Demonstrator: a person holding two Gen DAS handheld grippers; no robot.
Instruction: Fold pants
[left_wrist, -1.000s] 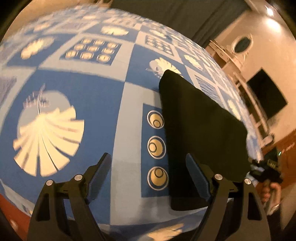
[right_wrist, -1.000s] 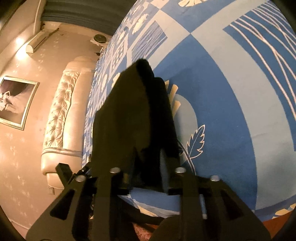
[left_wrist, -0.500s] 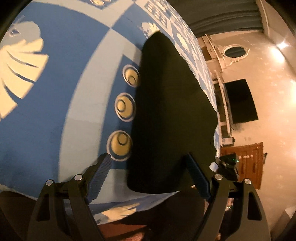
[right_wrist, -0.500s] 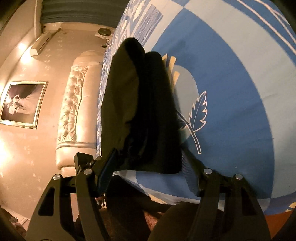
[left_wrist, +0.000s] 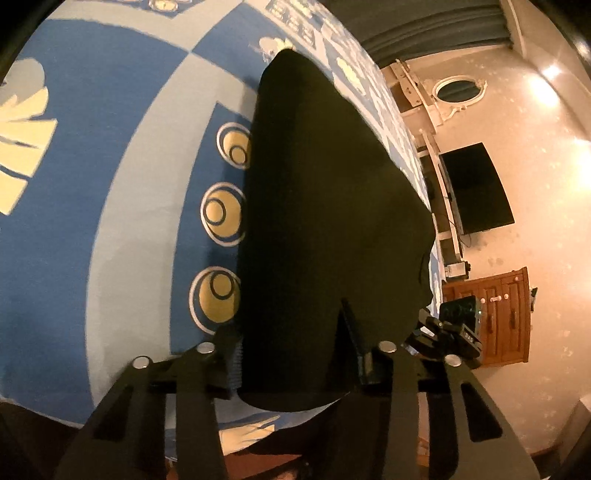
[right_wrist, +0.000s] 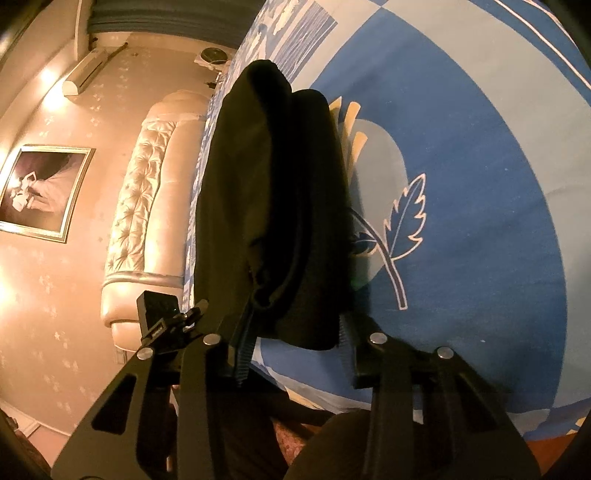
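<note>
The black pants (left_wrist: 325, 206) lie folded in a long stack on the blue patterned bedspread (left_wrist: 110, 166), near its front edge. My left gripper (left_wrist: 295, 354) has its fingers closed in on the near end of the stack, one on each side. In the right wrist view the pants (right_wrist: 273, 192) show as thick layered folds. My right gripper (right_wrist: 291, 336) also has its fingers pressed against both sides of the other near end. Each gripper shows in the other's view, the right one (left_wrist: 443, 332) and the left one (right_wrist: 162, 317).
The bedspread (right_wrist: 461, 184) hangs over the bed's front edge. A tufted headboard (right_wrist: 147, 206), a framed picture (right_wrist: 40, 192) and an air conditioner (right_wrist: 88, 74) are on one side. A wall television (left_wrist: 476, 188) and a wooden dresser (left_wrist: 495, 317) are on the other.
Both grippers have closed from wide open onto the near ends of the folded pants. The left one has moved right onto the stack; the right one let go and gripped again.
</note>
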